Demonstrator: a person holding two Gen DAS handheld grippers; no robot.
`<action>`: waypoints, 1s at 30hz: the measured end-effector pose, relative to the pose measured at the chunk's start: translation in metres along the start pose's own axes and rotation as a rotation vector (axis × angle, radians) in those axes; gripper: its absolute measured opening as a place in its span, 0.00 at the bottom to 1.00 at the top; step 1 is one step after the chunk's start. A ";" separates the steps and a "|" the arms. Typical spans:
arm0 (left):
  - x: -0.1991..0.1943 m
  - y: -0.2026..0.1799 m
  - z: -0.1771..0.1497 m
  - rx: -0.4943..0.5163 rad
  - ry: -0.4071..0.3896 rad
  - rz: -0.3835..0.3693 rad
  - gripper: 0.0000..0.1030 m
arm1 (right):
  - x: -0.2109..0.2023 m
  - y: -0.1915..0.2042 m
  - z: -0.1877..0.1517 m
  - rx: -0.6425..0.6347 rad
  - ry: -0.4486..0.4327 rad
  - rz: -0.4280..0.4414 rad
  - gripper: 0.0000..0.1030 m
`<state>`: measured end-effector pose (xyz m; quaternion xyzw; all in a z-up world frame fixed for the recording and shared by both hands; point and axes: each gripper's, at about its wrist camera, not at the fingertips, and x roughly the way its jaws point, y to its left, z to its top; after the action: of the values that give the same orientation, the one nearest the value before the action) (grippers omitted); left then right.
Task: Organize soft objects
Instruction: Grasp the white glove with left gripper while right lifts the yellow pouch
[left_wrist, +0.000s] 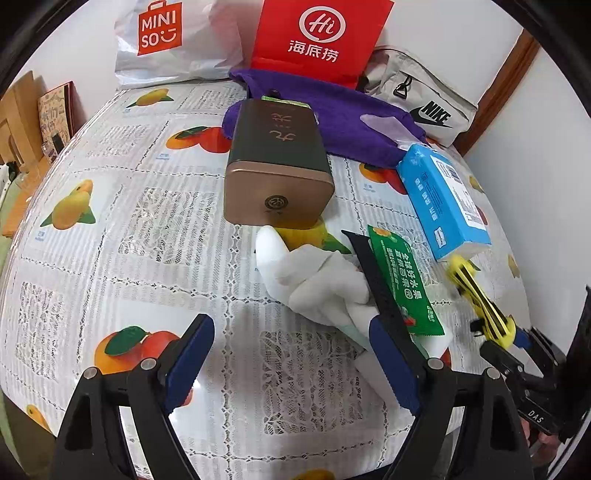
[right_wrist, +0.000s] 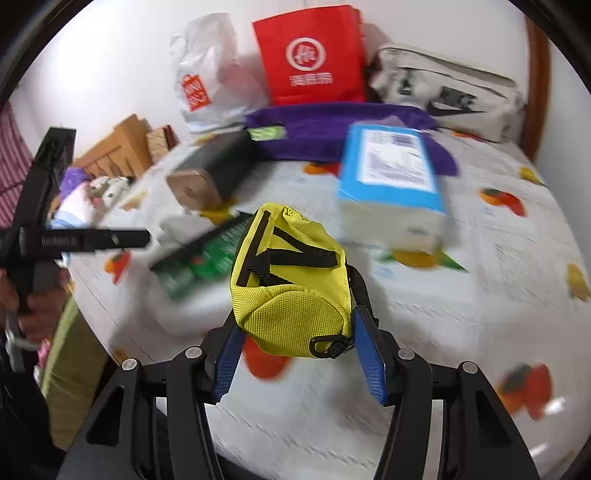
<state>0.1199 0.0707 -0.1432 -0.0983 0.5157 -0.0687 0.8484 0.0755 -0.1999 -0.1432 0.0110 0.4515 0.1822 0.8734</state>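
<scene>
1. Right tool (right_wrist: 297, 354): clamped on the yellow pouch (right_wrist: 291, 280), which is held clear of the bench (right_wrist: 480, 295); carrying step judged in hand, a resting place needed next.
2. Left tool (left_wrist: 291, 354): open, empty, white cloth (left_wrist: 317, 284) just ahead.
3. Mid-bench: green packet (left_wrist: 406, 284), blue tissue pack (left_wrist: 443, 199), tin (left_wrist: 277, 166) crowd the route.
4. Far: purple towel (left_wrist: 351, 118), red bag (left_wrist: 321, 33).

Bare fruit-print tabletop (left_wrist: 122, 236) fills the left and lower frame of the left wrist view. At centre the bronze rectangular tin (left_wrist: 277, 166), crumpled white cloth (left_wrist: 317, 284), green snack packet (left_wrist: 402, 284) and blue tissue pack (left_wrist: 439, 199) crowd together.
</scene>
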 end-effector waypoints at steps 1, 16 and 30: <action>0.002 0.000 0.001 -0.006 -0.003 -0.006 0.83 | -0.002 -0.007 -0.005 0.009 0.006 -0.021 0.56; 0.037 -0.006 0.022 -0.060 -0.018 -0.008 0.73 | 0.019 -0.039 -0.008 0.082 0.005 -0.051 0.82; 0.048 -0.011 0.024 0.006 -0.027 -0.047 0.27 | 0.055 -0.013 -0.002 -0.043 0.052 -0.169 0.71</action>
<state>0.1628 0.0519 -0.1713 -0.1086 0.5014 -0.0888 0.8538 0.1069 -0.1938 -0.1899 -0.0505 0.4695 0.1175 0.8736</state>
